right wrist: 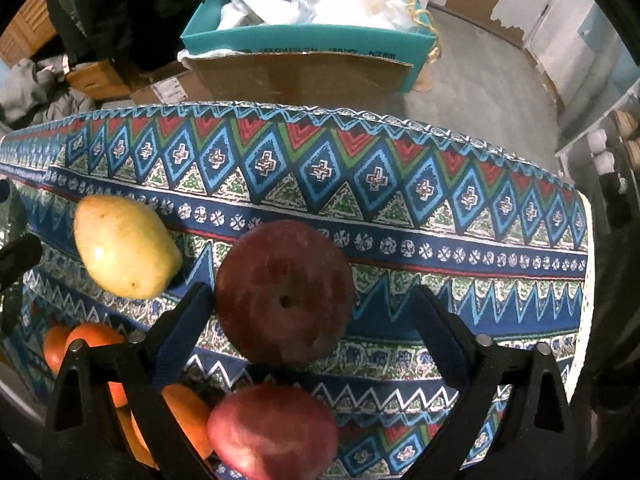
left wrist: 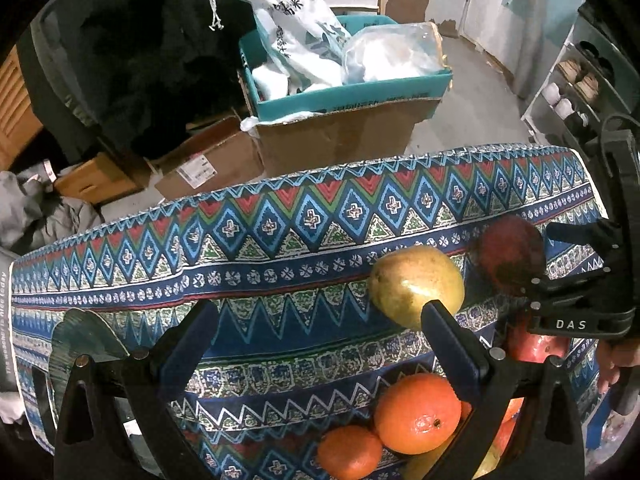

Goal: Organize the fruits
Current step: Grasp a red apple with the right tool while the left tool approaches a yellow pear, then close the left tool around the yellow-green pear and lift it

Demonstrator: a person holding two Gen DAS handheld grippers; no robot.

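A yellow-green mango (left wrist: pixel 416 286) (right wrist: pixel 124 246) lies on the patterned tablecloth (left wrist: pixel 280 240) (right wrist: pixel 440 248). A dark red apple (right wrist: pixel 285 292) (left wrist: pixel 508 256) lies right of it, between the fingers of my open right gripper (right wrist: pixel 316 320), close to the left finger. A second red apple (right wrist: pixel 274 432) and several oranges (left wrist: pixel 418 412) (right wrist: pixel 88 340) sit piled at the near edge. My left gripper (left wrist: pixel 320 332) is open and empty over the cloth, its right finger (left wrist: pixel 452 344) in front of the mango. The right gripper also shows in the left wrist view (left wrist: pixel 576 280).
Beyond the table's far edge stand a cardboard box (left wrist: pixel 340 136) topped by a teal box (left wrist: pixel 348 88) of bags, more cartons (left wrist: pixel 208 164), and a shelf (left wrist: pixel 568 92) at the right. A green patterned object (left wrist: pixel 84 340) sits at the left.
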